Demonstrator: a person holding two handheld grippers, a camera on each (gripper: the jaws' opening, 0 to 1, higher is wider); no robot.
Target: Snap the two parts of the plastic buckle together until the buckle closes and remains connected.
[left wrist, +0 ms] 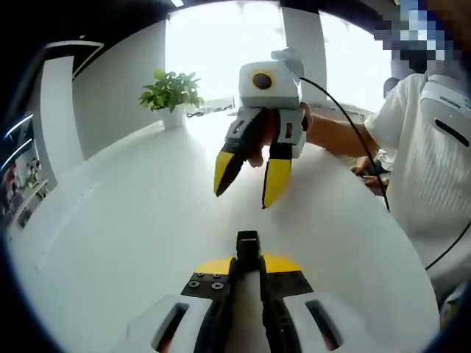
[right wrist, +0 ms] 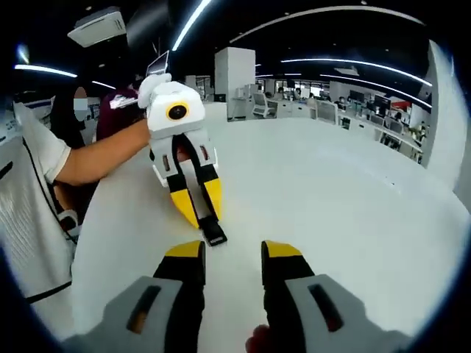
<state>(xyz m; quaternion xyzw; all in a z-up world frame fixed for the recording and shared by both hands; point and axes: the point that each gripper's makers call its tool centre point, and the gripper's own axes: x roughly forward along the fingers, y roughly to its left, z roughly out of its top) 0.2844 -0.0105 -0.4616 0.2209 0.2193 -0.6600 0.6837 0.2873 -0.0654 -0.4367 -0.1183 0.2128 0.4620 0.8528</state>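
One black buckle piece (left wrist: 247,246) shows, pinched between the left gripper (left wrist: 248,261)'s closed jaws at six o'clock in its own view. The right gripper (right wrist: 233,254) hangs above the white table (right wrist: 353,213), jaws parted and empty. One potted plant (left wrist: 171,94) stands at eleven o'clock.

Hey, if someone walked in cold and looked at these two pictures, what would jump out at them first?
Probably the yellow-tipped left gripper held over the white table, pinching a black plastic buckle piece that sticks out past its tips. Facing it in the left gripper view, the right gripper hovers with its jaws spread and nothing between them. A green potted plant sits at the table's far edge.
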